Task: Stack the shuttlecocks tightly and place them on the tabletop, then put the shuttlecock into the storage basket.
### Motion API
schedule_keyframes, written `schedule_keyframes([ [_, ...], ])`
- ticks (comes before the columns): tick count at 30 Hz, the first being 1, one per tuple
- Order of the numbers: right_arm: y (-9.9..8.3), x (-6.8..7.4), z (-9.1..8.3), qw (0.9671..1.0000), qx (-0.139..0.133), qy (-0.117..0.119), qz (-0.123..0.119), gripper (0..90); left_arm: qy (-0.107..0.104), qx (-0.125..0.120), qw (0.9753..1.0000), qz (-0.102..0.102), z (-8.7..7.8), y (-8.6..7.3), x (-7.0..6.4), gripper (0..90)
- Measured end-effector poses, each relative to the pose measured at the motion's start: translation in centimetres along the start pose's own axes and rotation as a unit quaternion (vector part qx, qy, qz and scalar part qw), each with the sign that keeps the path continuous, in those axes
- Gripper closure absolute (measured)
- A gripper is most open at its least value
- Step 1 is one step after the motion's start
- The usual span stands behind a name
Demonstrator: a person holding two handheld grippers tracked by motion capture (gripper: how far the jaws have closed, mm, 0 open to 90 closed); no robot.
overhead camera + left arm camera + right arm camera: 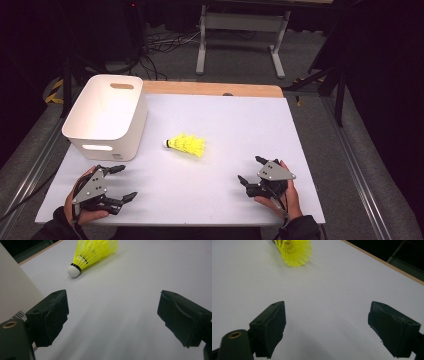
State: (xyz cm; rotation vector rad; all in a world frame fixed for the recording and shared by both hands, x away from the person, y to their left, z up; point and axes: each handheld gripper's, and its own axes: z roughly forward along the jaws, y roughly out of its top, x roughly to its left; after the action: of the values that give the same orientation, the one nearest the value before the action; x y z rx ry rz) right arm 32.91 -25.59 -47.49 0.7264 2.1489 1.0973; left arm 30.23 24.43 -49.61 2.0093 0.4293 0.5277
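A yellow shuttlecock (187, 145) lies on its side in the middle of the white table (225, 125), its white cork tip pointing left. My left gripper (126, 183) rests near the front left edge, open and empty, just in front of the white bin (107, 116). My right gripper (251, 170) rests near the front right, open and empty too. In the left gripper view the shuttlecock (92, 253) lies ahead between the spread jaws (113, 315). The right gripper view shows the shuttlecock's skirt (294, 251) ahead and to the left of the jaws (327, 326).
The white bin with handle slots stands at the table's left side. A wooden strip (212, 89) runs along the far edge. Beyond it are a desk frame (242, 37) and cables on the floor.
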Motion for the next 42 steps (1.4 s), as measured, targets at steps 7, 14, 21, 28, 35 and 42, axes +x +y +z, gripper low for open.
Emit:
schedule_keyframes([
  [7, 0.0, 0.2, 0.4, 0.9998, -0.001, 0.017, 0.001, 15.0, -0.001, 0.003, 1.0, 0.001, 0.1, 0.0, 0.1, 10.8],
  [14, 0.3, 0.6, 0.8, 0.9996, 0.002, 0.029, -0.004, 15.0, -0.004, 0.005, 1.0, 0.0, 0.1, -0.1, 0.0, 10.8],
  [21, 0.8, 1.0, 1.6, 0.9988, 0.006, 0.049, -0.005, 14.7, -0.001, 0.004, 1.0, 0.0, 0.0, -0.1, 0.0, 10.8],
  [28, 1.4, 1.7, 2.4, 0.9979, 0.009, 0.064, -0.011, 14.5, 0.0, 0.007, 1.0, -0.001, -0.1, -0.2, -0.1, 10.8],
  [35, 2.0, 2.2, 3.1, 0.9966, 0.015, 0.079, -0.019, 14.6, 0.004, 0.009, 0.9999, 0.008, -0.1, 0.0, -0.2, 10.6],
  [42, 2.7, 2.1, 3.9, 0.9957, 0.01, 0.091, -0.011, 15.4, 0.002, 0.008, 0.9999, 0.007, -0.1, 0.0, -0.2, 10.6],
])
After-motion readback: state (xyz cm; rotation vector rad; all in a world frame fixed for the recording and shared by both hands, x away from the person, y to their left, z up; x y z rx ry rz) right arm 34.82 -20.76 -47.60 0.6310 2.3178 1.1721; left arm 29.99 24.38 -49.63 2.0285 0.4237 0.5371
